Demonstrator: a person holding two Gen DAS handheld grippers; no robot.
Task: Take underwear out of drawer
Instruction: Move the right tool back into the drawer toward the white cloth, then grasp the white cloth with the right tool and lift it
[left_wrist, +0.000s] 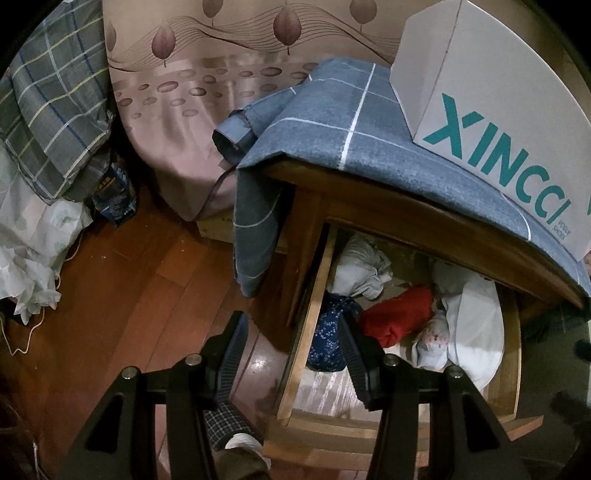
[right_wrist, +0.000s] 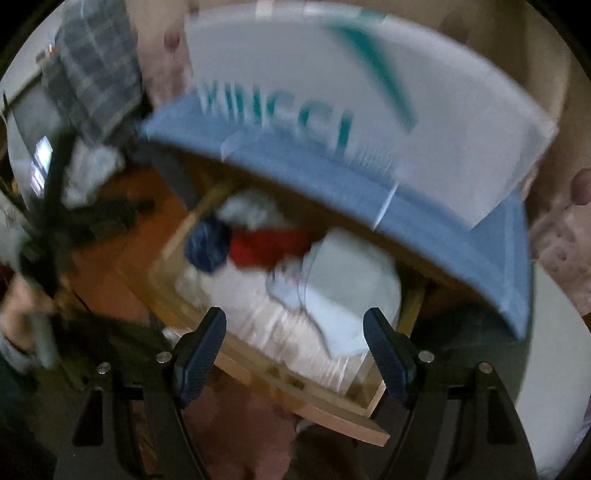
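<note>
The wooden drawer (left_wrist: 332, 424) stands pulled out under the nightstand top. Folded underwear lies inside: a navy flowered piece (left_wrist: 330, 336), a red one (left_wrist: 399, 317), a grey-white bundle (left_wrist: 362, 269) and white pieces (left_wrist: 476, 321). My left gripper (left_wrist: 291, 321) hangs open above the drawer's left wall and holds nothing. The right wrist view is blurred. It shows my right gripper (right_wrist: 295, 332) open wide over the drawer (right_wrist: 314, 406), above the white pieces (right_wrist: 351, 288). The red one (right_wrist: 266, 243) and the navy one (right_wrist: 207, 243) lie further back.
A white shoe box (left_wrist: 498, 92) sits on a blue checked cloth (left_wrist: 332, 122) that covers the nightstand top over the drawer. A bed with a pink leaf-print sheet (left_wrist: 207, 110) and a plaid pillow (left_wrist: 55, 110) stand behind. Wooden floor (left_wrist: 129, 295) lies to the left.
</note>
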